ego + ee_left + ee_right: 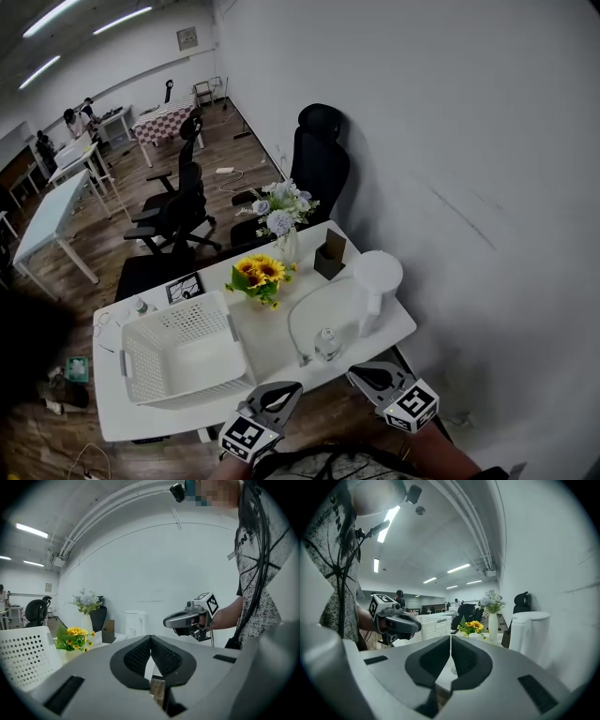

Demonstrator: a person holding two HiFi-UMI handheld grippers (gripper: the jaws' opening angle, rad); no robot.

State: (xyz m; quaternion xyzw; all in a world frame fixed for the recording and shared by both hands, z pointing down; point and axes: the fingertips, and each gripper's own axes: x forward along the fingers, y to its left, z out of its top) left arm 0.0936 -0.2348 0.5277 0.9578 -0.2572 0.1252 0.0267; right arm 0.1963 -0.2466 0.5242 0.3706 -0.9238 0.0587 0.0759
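Just off the near edge of the white worktop, you are holding both tools low and side by side. Your left hand-held gripper is showing its jaws pressed together at the tips with nothing between them, and your right hand-held gripper is doing likewise. Each is carrying a cube with square black-and-white markers, the only print coming through clearly. A dark card behind the white basket is bearing print too small to read, as is the frame on the far wall.

Nearest the jaw tips, a small glass jar is standing at the near edge of a pale round tray, just beside the white kettle. Only the head view is showing it plainly. Each gripper view is catching the opposite gripper in your hand. The left gripper view is looking toward the blank white wall, the right gripper view toward the open room. Sunflowers are sitting between basket and tray.
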